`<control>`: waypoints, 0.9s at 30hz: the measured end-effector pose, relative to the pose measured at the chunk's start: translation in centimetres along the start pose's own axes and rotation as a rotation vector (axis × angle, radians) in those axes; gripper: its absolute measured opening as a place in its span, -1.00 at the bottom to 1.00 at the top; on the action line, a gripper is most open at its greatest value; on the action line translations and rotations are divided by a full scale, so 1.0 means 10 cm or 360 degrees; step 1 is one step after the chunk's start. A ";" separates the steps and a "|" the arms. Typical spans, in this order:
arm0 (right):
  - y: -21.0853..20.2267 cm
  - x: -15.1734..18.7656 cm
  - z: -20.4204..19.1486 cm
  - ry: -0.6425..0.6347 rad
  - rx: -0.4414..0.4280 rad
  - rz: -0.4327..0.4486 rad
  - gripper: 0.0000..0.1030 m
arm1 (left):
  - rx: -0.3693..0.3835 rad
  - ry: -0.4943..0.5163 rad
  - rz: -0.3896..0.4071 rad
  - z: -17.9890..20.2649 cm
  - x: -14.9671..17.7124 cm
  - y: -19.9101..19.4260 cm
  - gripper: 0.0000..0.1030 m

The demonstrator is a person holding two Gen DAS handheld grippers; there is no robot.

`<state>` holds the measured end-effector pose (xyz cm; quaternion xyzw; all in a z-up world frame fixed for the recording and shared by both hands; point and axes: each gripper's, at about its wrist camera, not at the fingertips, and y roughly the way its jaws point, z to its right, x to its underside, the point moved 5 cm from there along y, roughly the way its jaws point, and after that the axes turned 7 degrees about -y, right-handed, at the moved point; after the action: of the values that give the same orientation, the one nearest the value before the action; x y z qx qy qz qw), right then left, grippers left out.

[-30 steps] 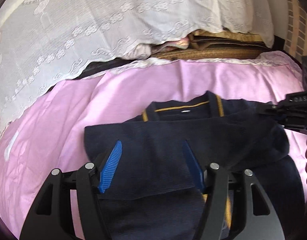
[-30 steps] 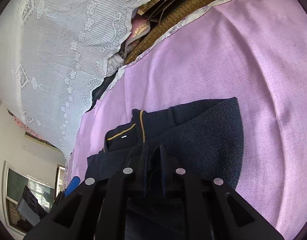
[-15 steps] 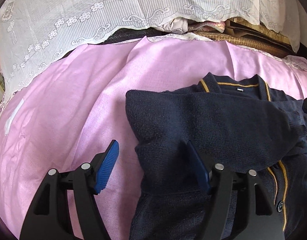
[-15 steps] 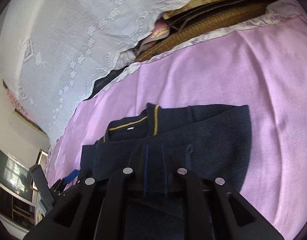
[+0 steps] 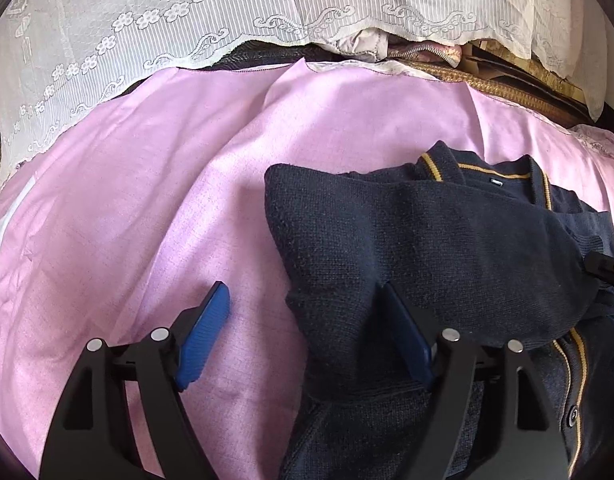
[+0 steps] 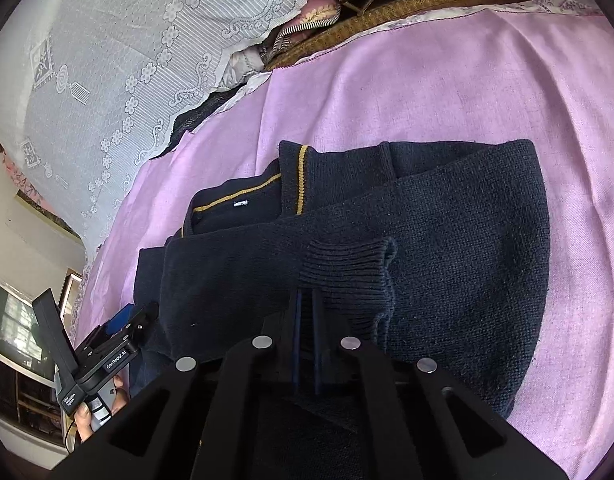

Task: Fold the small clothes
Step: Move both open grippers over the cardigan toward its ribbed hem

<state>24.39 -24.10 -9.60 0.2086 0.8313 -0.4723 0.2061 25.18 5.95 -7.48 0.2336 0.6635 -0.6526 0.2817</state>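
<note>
since the earlier frames the left gripper (image 5: 303,332) has slid off the sweater's middle toward its left edge, and its jaws have just been opening; they now stand wide apart. its left blue pad (image 5: 203,340) lies over bare pink sheet (image 5: 139,208), clear of the sweater, and its right pad (image 5: 407,340) rests against the dark knit; the sweater's left edge lies between them, unpinched. the right gripper (image 6: 306,312) has just been closing: its jaws are together, with dark knit beneath them; whether a fold is pinched between the pads cannot be told.

navy sweater (image 6: 447,248) lies on the sheet, both sleeves folded across the chest. ribbed cuff (image 6: 347,276) of one sleeve sits just beyond the right gripper's tips, lying on the other sleeve. placket with yellow stripe and a button (image 5: 573,414) shows at the sweater's near right in the left wrist view.

farther on the sweater: collar with yellow trim (image 6: 301,180) and a small white neck label (image 6: 241,203).

beyond the sweater, bare sheet up to its edge, then a woven mat (image 6: 407,12) and a white lace cloth (image 5: 267,4) draped over bedding. in the right wrist view a hand (image 6: 95,412) holds the left gripper's handle, left of the sweater.
</note>
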 end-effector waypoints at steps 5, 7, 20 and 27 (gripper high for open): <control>-0.06 0.00 -0.11 -0.0068 0.0078 0.0026 -0.84 | -0.0001 0.0009 0.0047 0.00 -0.03 -0.08 0.48; -0.09 -0.02 -0.17 -0.0108 0.0092 0.0044 -0.68 | -0.0021 0.0030 0.0087 0.01 -0.05 -0.15 0.48; 0.09 -0.30 -0.36 -0.0219 0.0154 0.0063 -0.53 | -0.0126 0.0080 0.0139 0.09 -0.36 0.06 0.48; 0.25 -0.29 -0.13 -0.0138 0.0119 0.0005 -0.68 | -0.0069 -0.0007 0.0032 -0.02 -0.29 0.30 0.59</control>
<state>27.95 -22.21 -9.21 0.1969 0.8030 -0.5112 0.2347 29.31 6.42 -7.73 0.2325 0.6745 -0.6357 0.2948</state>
